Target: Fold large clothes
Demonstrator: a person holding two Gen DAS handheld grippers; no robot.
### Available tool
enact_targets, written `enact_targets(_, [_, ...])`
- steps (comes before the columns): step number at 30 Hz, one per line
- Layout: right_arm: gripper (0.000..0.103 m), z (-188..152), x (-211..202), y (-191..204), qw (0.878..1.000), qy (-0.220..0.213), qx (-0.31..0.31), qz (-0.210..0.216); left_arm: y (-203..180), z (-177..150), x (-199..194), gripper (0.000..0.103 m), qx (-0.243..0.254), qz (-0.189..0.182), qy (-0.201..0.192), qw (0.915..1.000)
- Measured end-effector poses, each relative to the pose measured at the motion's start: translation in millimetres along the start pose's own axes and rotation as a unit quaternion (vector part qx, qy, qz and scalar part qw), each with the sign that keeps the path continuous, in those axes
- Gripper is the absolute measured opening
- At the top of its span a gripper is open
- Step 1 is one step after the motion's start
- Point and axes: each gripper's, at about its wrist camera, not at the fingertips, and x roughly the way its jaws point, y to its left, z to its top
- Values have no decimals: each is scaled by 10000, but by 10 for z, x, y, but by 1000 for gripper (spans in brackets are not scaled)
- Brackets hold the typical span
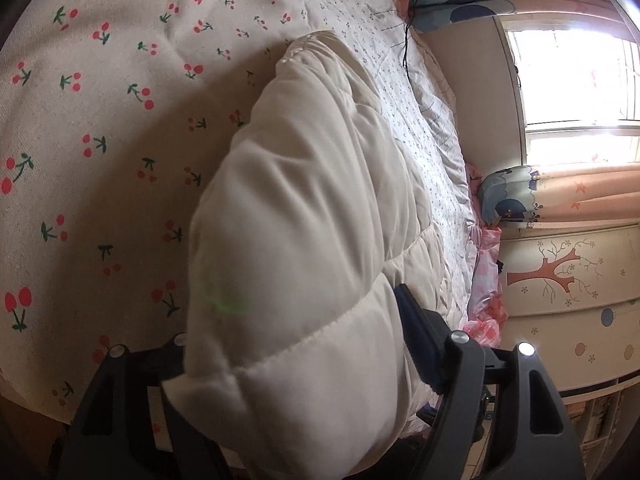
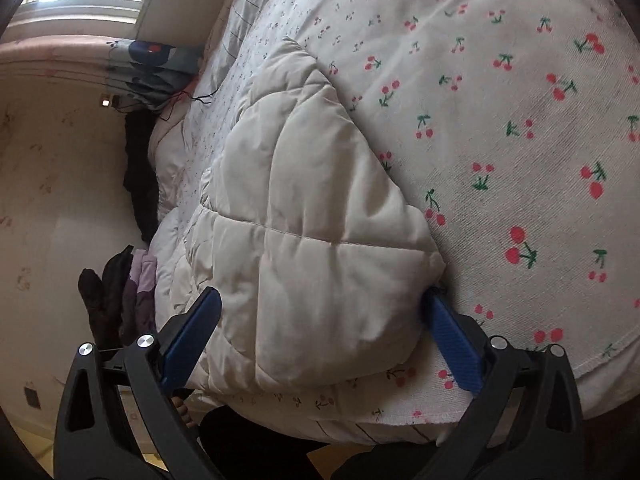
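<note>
Puffer jacket (image 1: 304, 208), left gripper (image 1: 288, 364) jaws seemingly astride, angled down

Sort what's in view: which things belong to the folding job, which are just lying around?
Job:
- puffy cream jacket
- left gripper and right gripper, jaws either side of it
- cherry-print sheet it lies on

Lying about:
- dark and purple clothes
- black cable
- pink clothes

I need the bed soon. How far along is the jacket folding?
Done: the white puffer jacket lies folded into a bundle on the cherry-print bedspread. In hand: both grippers straddle its near end, fingers wide apart. Left: possibly one more fold or tidying.
</note>
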Motion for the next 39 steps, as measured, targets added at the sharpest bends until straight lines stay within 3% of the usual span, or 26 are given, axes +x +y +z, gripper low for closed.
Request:
enact_targets(4, [92,-115,-154,-121,9998,-174,55,-37,84,31,-33,72,-40,45,20,10000])
enact_targets(8, [92,-103,26,-77,9989,144,15,446,69,35,-10,73,-56,67,44,10000])
enact_targets(12, [91,45,138,-82,9976,30,166,674,70,54,7,73,-109,17,70,9999])
enact_targets(13, [83,74,130,-100,9965,-75,189,811,76,59,6,73,-142,3,62,9999])
enact_targets(14, [56,83,125,-107,9962,-144,176,842,92,61,5,73,-171,1,51,9998])
enact_targets(15, [38,71,111,-105,9963,-212,149,816,100,62,-3,72,-189,17,27,9998])
enact_targets(17, [32,42,66,-1,9961,-301,-183,803,60,48,-18,64,-72,59,-58,9999])
enact_targets(19, [29,6,-25,149,9942,-391,-435,906,9,22,-47,49,121,110,-141,9998])
enact_targets(22, [27,-135,-254,428,9892,-494,-832,1098,-33,-40,-158,41,236,-112,-179,9995])
enact_targets(24, [27,-235,-346,449,9899,-400,-948,979,-69,-135,-261,41,424,-152,-193,9988])
enact_targets(25, [36,-233,-313,368,9926,-265,-885,788,-62,-164,-268,41,462,-114,-165,9987])
enact_targets(27, [42,-166,-228,4,9992,-60,-299,263,24,-141,-206,45,358,-37,-7,9994])
enact_targets(28, [44,-159,-230,-138,9993,-25,72,377,92,-109,-183,48,113,-89,62,9999])
enact_targets(29, [44,-197,-303,-198,9986,-228,210,440,129,-85,-176,49,-8,-161,102,9998])
enact_targets(30, [44,-261,-429,-96,9979,-643,-49,52,123,-74,-168,51,-5,-150,95,9998])
enact_targets(31, [46,-313,-525,71,9933,-1025,-422,-326,114,-77,-168,52,20,-110,62,9999])
enact_targets(33, [48,-448,-654,635,9707,-1729,-1439,-847,50,-86,-159,55,145,60,-33,9999])
enact_targets(34, [58,-494,-638,912,9583,-1902,-1859,-1049,19,-101,-164,55,196,139,-113,9996])
enact_targets(35, [71,-521,-560,1176,9464,-1962,-2263,-1207,-25,-122,-164,55,285,231,-187,9992])
enact_targets(39, [75,-631,313,2206,8947,-1454,-3900,-1619,-219,-218,-186,55,750,615,-534,9938])
